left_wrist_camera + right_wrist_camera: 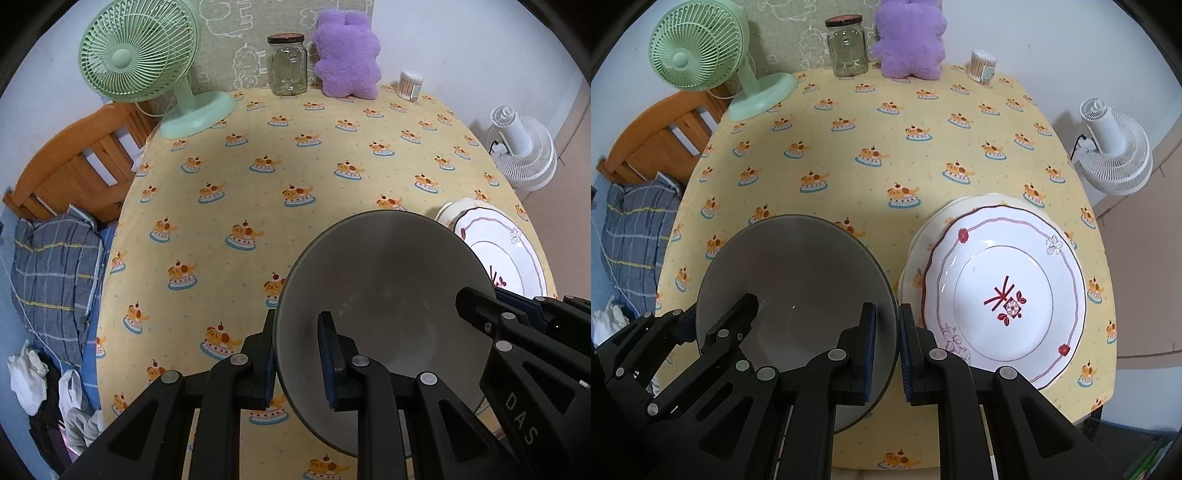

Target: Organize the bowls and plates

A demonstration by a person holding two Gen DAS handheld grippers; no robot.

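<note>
Tongs first: we have both pairs clamped on the grey bowl (pixel 798 291), left tongs (pixel 297 363) on its left rim, right tongs (pixel 886 350) on its right rim. We should lower it level and evenly onto the worktop (pixel 886 155), clear of the stacked plates (pixel 1004 295) just beside. Bowl, plates and glass jar (pixel 847 46) appear empty.

A table under a yellow patterned cloth (pixel 886 122) stands against a pale wall, with a green patterned hanging (pixel 258 40) behind it. A wooden bed frame (pixel 85 158) with plaid bedding (pixel 55 273) lies to the left. A white floor fan (pixel 1115 155) stands to the right.
</note>
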